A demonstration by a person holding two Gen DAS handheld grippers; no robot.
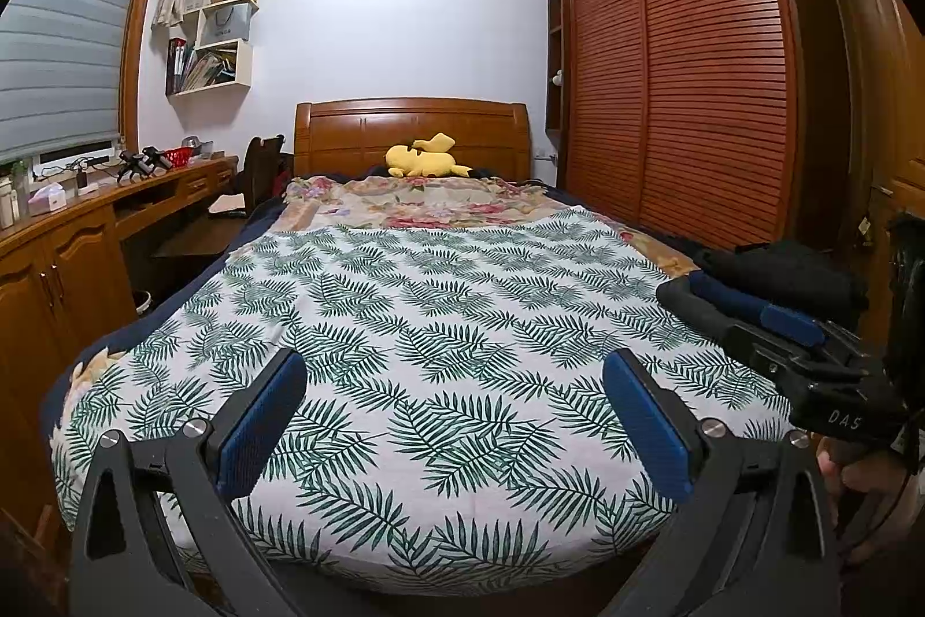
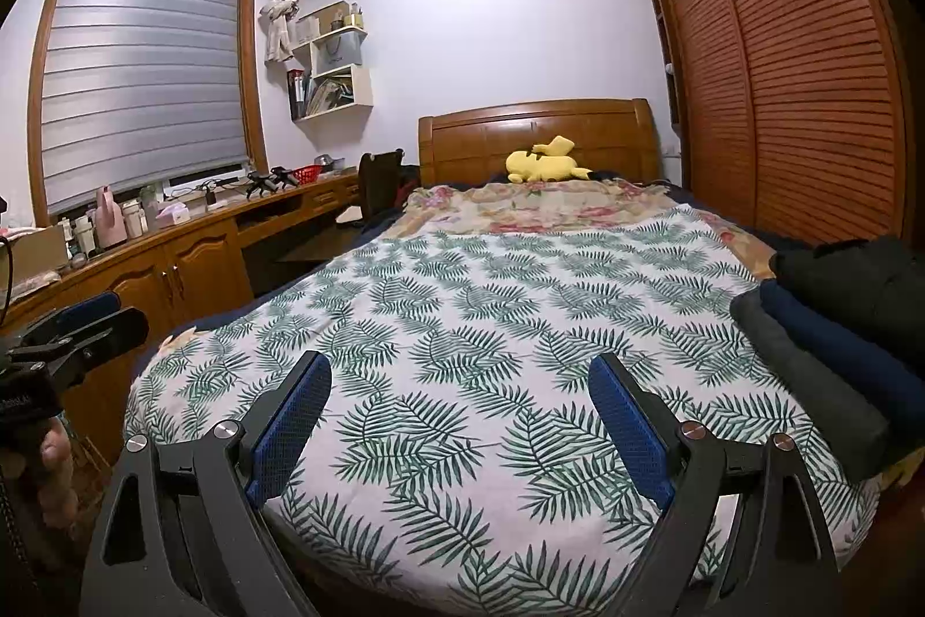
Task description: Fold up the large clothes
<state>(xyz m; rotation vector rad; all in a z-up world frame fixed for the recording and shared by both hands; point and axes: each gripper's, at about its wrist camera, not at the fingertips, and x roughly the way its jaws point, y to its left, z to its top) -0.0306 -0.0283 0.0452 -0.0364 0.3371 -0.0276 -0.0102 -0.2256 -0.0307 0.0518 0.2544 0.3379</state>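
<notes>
Both sets of tongs hang over the foot of the bed, and both are wide open with nothing in them. The left tongs and the right tongs point along the bed toward the far wooden headboard.

The clothes are off to the right of the right tongs, at the bed's right edge. There is a pile of folded clothes: a grey one lowest and nearest, a dark blue one on it, and a black one behind. They look neatly folded, so I think that part is done. I cannot see any big clothes spread out and waiting. The leaf-print sheet in front of the tongs is flat and bare. So either the job is nearly over, or the next piece has to be fetched from somewhere I cannot see.

There is lots of open room straight ahead of both tongs. The pile sits just beside the bed's right edge, so a bump could push it off. Past it stands the wardrobe, fairly near. To the left of the left tongs the bed ends, then comes a gap, then the long desk with many small things on it.
</notes>
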